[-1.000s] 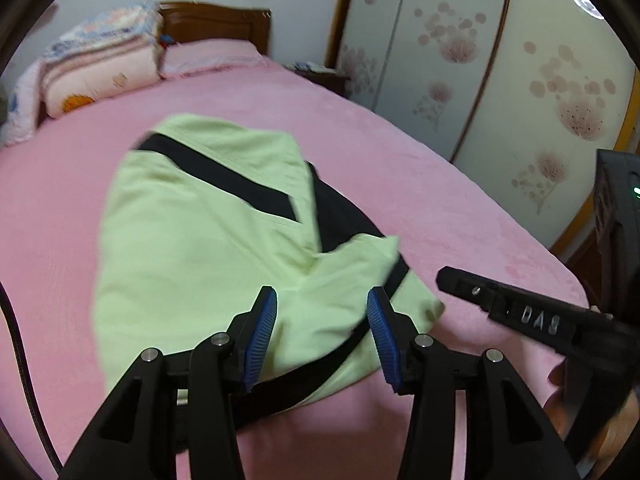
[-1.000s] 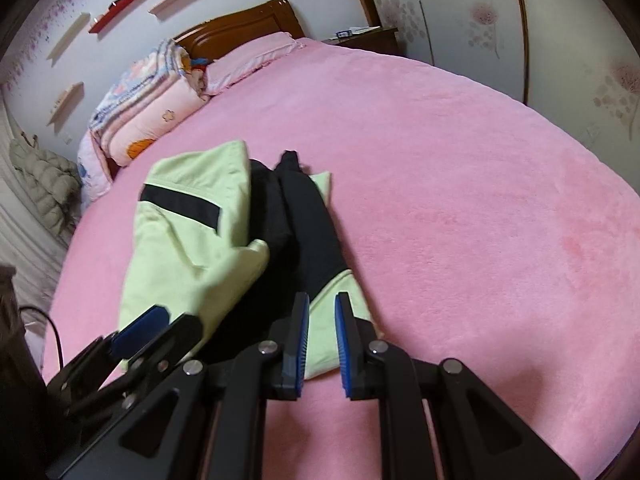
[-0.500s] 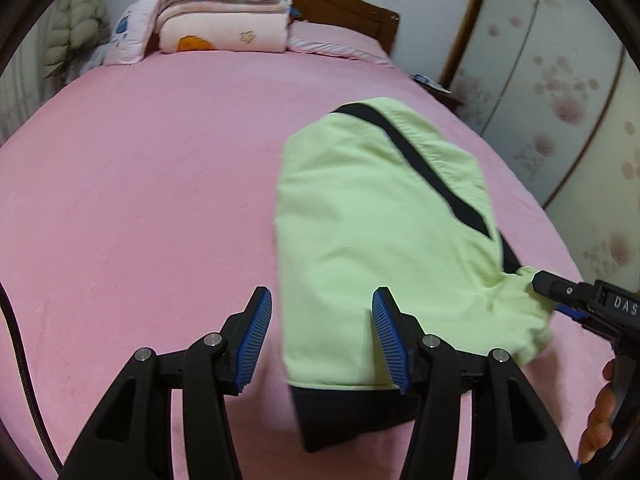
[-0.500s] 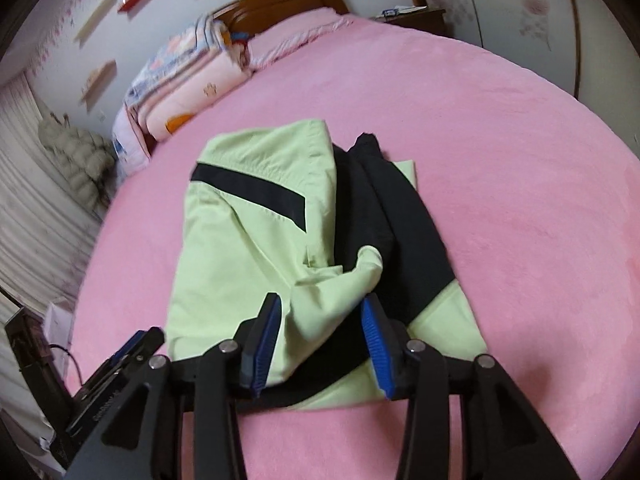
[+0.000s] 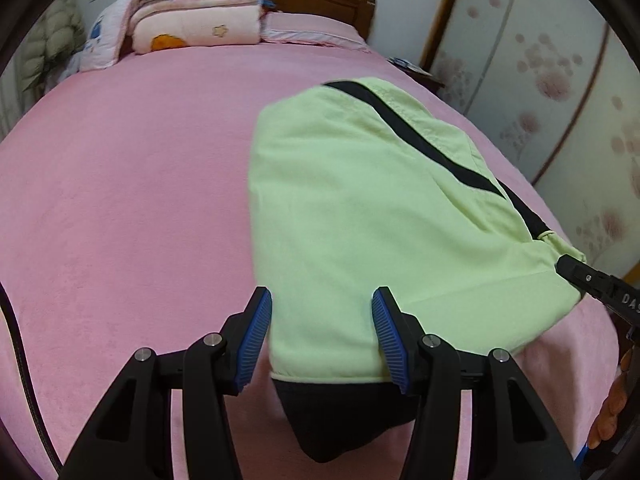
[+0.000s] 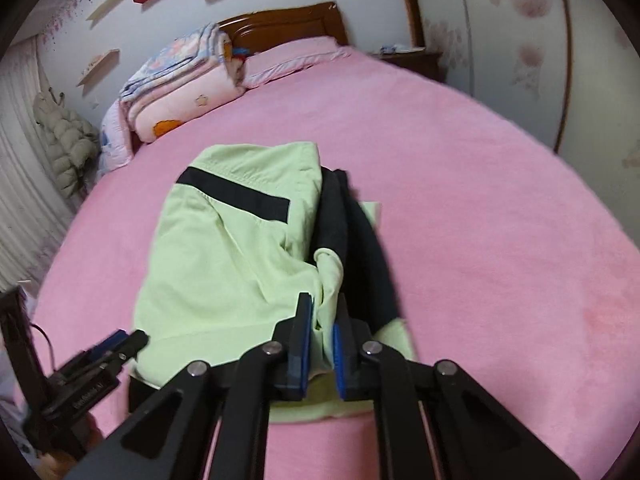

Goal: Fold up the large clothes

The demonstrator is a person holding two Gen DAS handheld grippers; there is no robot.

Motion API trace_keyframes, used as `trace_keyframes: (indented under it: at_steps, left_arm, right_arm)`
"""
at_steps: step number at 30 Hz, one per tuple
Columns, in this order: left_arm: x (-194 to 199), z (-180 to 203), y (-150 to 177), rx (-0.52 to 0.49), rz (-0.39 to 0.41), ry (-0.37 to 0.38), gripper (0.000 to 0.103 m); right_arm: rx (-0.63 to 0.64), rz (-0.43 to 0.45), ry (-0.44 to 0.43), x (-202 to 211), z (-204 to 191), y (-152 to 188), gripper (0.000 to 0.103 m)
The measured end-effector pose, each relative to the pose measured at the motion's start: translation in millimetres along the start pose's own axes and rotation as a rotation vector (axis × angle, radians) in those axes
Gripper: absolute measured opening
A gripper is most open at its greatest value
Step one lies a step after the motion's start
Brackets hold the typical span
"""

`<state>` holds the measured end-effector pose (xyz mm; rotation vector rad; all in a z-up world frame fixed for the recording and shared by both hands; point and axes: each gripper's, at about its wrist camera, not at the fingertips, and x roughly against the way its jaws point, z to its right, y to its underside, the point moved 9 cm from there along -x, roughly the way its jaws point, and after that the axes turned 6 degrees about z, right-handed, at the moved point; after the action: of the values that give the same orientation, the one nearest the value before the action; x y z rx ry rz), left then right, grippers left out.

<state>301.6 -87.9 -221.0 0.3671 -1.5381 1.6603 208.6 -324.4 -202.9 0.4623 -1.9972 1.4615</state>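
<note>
While the right gripper [image 6: 320, 326] clamps a fold of the green garment [image 6: 224, 264] on the bed [image 6: 480, 200], the left gripper [image 5: 322, 336] hangs over the garment's near edge — fingers apart.

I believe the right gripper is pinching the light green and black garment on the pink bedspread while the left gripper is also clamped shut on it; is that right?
Not quite. The left wrist view shows the left gripper open, its blue pads apart over the light green and black garment. The right gripper is indeed pinching a green fold, and the garment lies on the pink bedspread.
</note>
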Motion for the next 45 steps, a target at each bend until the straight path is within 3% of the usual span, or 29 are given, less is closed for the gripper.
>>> trace_keyframes:
  at_steps: [5, 12, 15, 19, 21, 23, 26, 29, 32, 38, 45]
  left_arm:
    - [-4, 11, 10, -0.091, 0.009, -0.048, 0.053]
    - [-8, 25, 24, -0.234, 0.029, -0.123, 0.061]
    - [-5, 23, 22, -0.222, 0.018, -0.123, 0.063]
    - [6, 21, 19, -0.167, -0.024, -0.104, 0.065]
    - [14, 21, 14, -0.152, -0.026, -0.105, 0.065]
    - [28, 21, 2, -0.151, -0.001, -0.107, 0.067]
    - [52, 21, -23, -0.156, 0.070, -0.121, 0.079]
    - [67, 20, -51, -0.144, 0.130, -0.114, 0.079]
    - [66, 16, -75, -0.134, 0.158, -0.113, 0.079]
    - [27, 1, -108, -0.113, 0.154, -0.112, 0.079]
    - [-38, -13, -103, -0.070, 0.035, -0.089, 0.079]
  right_arm:
    - [-0.031, -0.098, 0.061, -26, 26, 45, 0.008]
    - [-0.039, -0.103, 0.098, -40, 27, 55, 0.009]
    - [-0.039, -0.113, 0.108, -40, 27, 50, 0.012]
    - [-0.029, -0.119, 0.127, -21, 31, 37, 0.032]
    - [-0.023, -0.098, 0.119, -7, 30, 27, 0.033]
    - [-0.005, -0.069, 0.115, 7, 25, 13, 0.033]
    - [0.034, -0.024, 0.099, 21, 14, -10, 0.033]
    - [0.080, 0.003, 0.059, 22, -4, -34, 0.034]
    - [0.102, -0.014, 0.015, 2, -20, -53, 0.043]
    - [0.077, -0.147, -0.040, -73, -21, -64, 0.043]
    - [0.008, -0.275, -0.053, -134, -16, -55, 0.043]
